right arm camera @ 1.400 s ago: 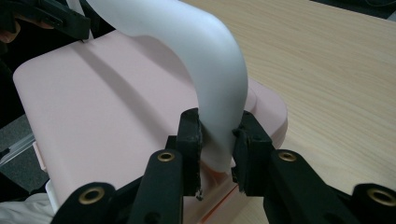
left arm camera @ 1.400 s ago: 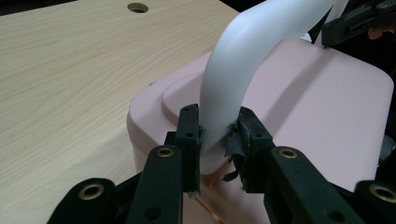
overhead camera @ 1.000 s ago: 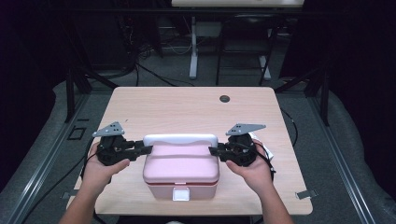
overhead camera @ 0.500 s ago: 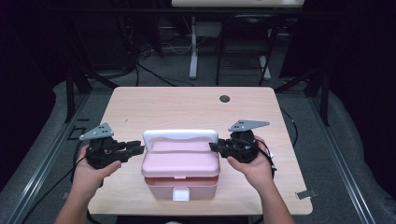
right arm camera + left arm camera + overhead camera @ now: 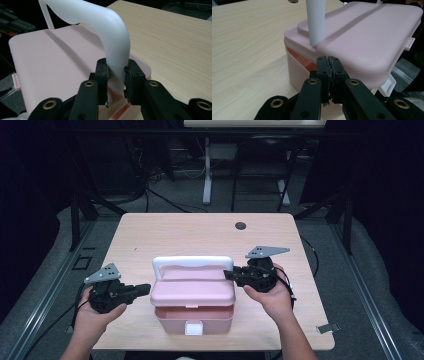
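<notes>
From above, the pink plastic box with a white arched handle (image 5: 193,292) sits near the front edge of the light wooden table (image 5: 165,232), its lid slightly raised. Along my left gripper (image 5: 329,65), the jaws have just closed empty beside the lid. Along my right gripper (image 5: 116,73), they pinch the handle's foot, so I judge lifting the lid further comes next.

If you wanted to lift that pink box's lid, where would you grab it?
By the white handle, low on an upright leg, coming in from the box's end. It stands raised above the pink lid, thin enough for jaws; the right gripper already pinches one leg this way.
</notes>
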